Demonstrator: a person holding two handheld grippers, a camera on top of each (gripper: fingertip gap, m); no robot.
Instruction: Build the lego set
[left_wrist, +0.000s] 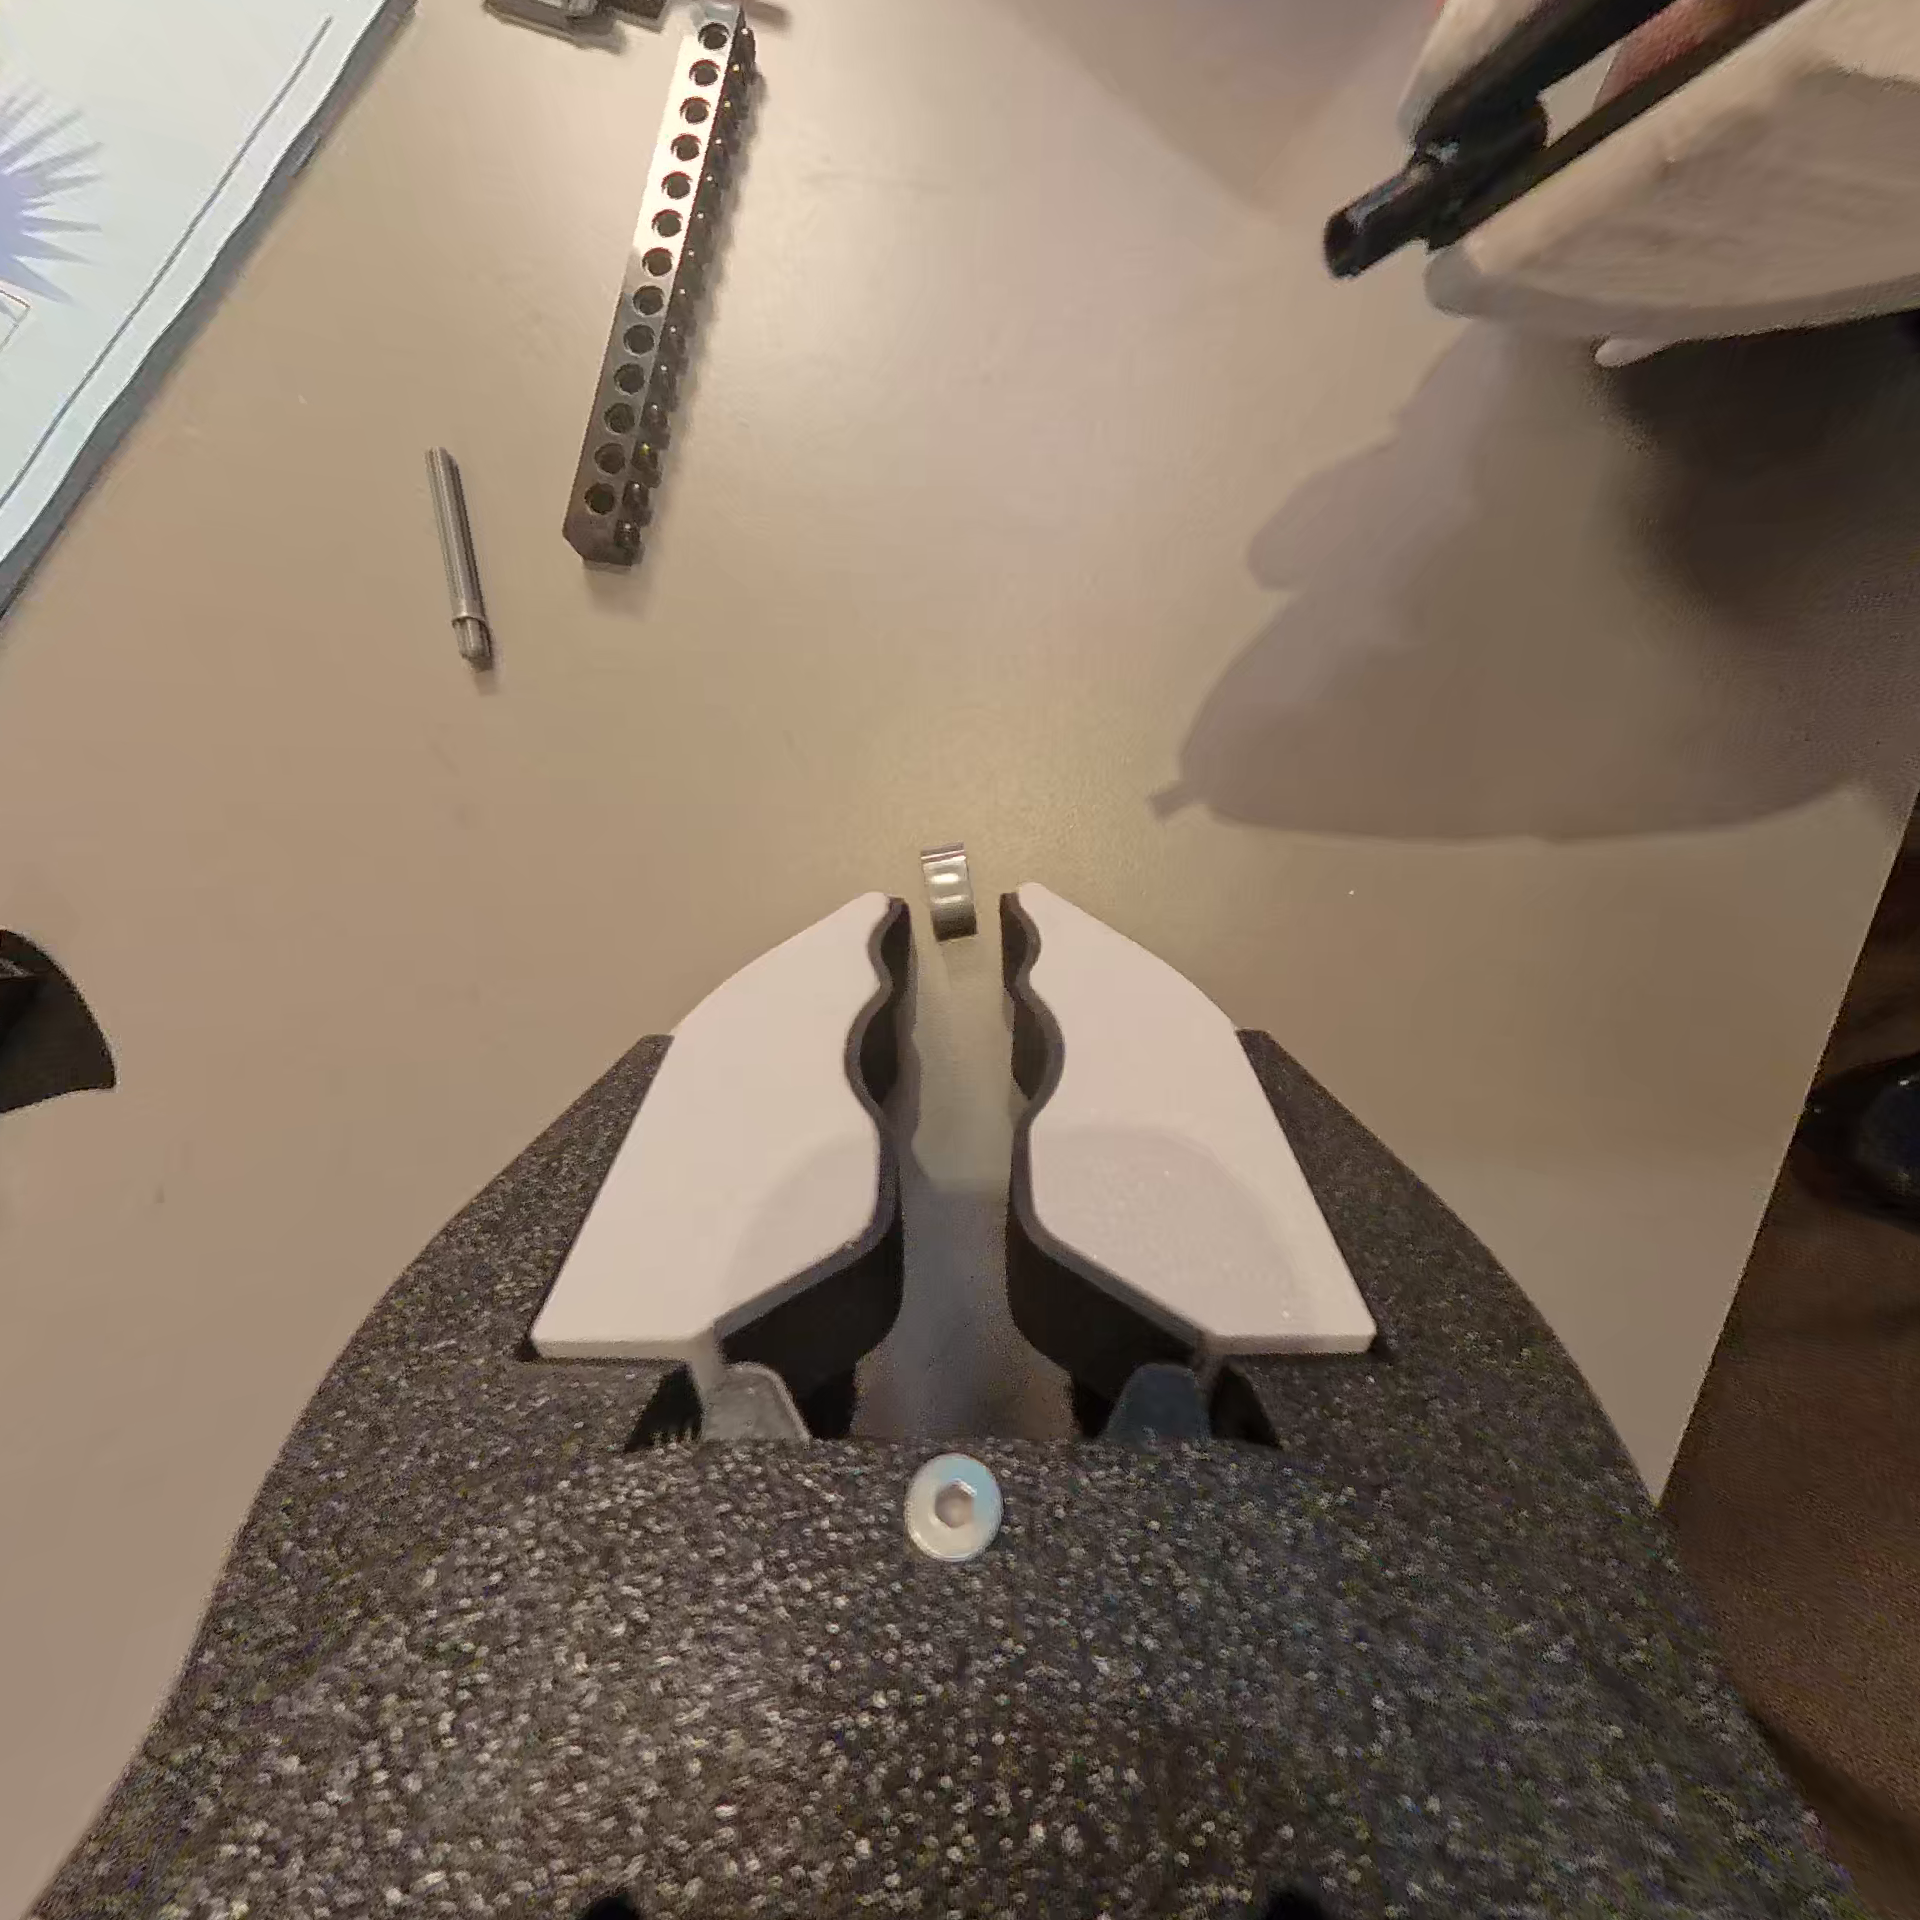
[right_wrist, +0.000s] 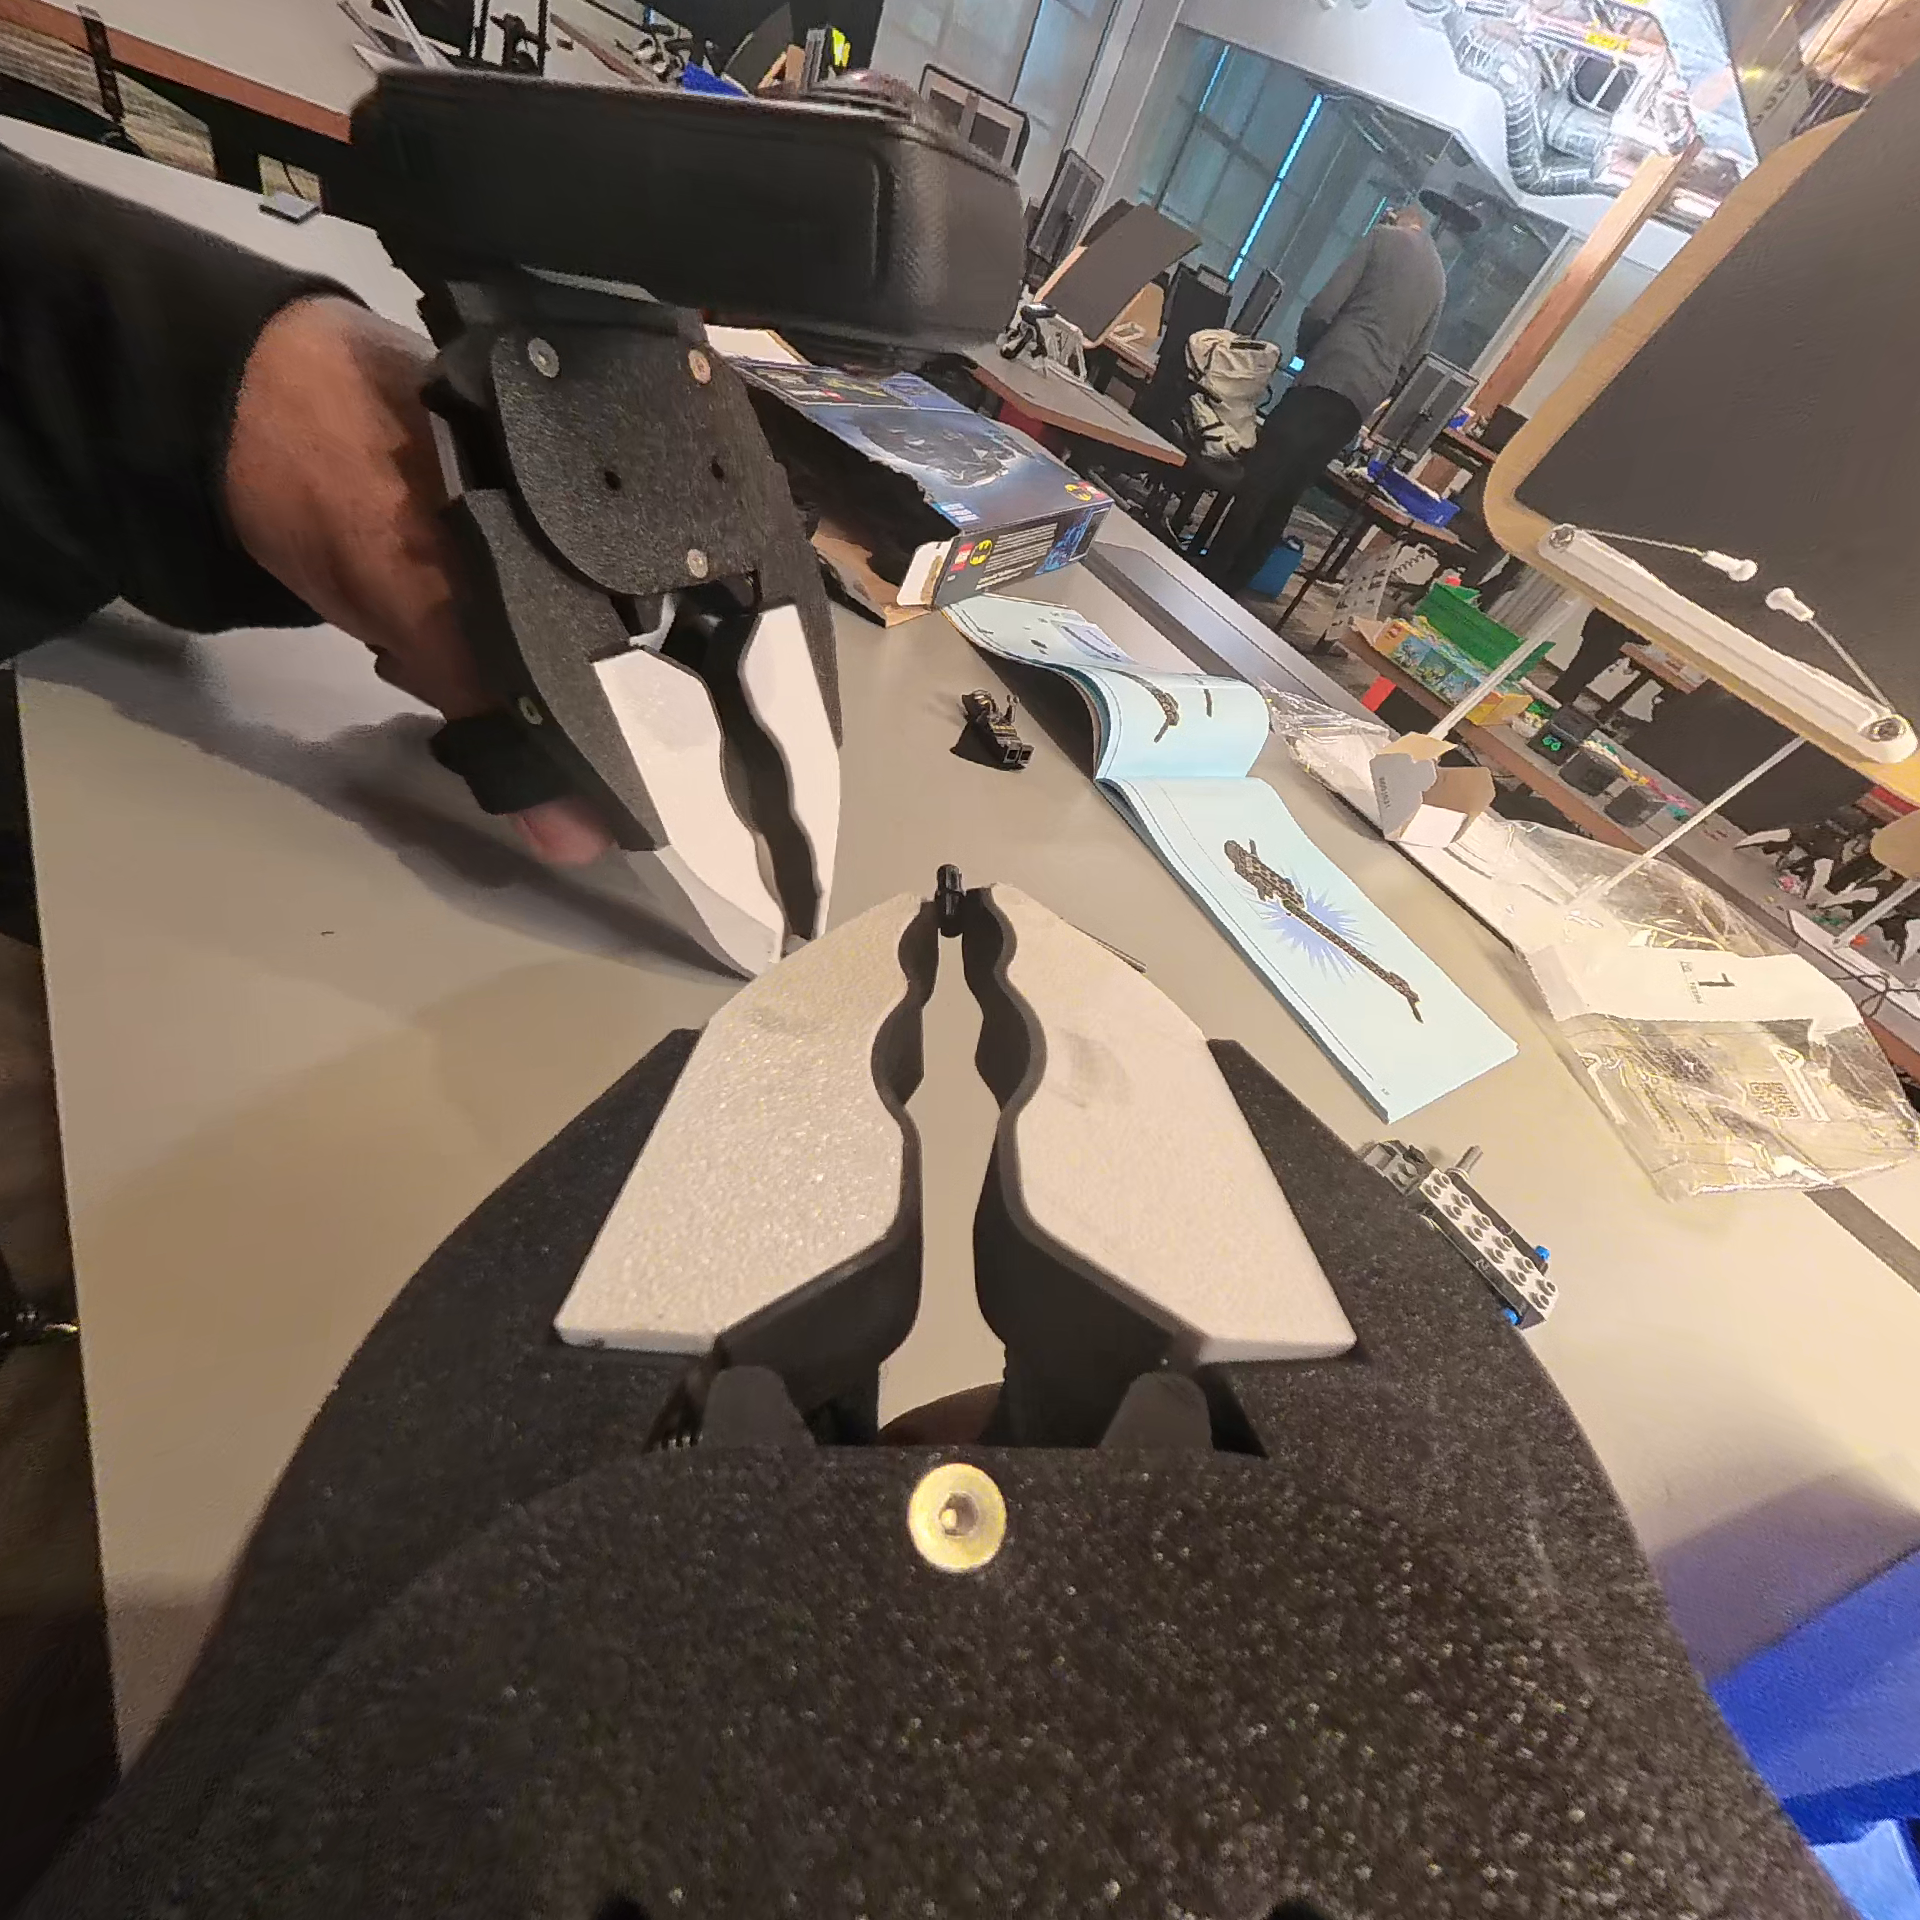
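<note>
Left gripper (left_wrist: 951, 904): parted around small grey ring (left_wrist: 951, 896), untouched; may roll. Right gripper (right_wrist: 951, 914), two o'clock: pinching black pin (right_wrist: 948, 891) by its end; may pivot out

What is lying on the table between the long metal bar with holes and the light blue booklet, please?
In the left wrist view, one small grey metal pin lies on the table between the holed bar and the booklet. It touches neither.
</note>
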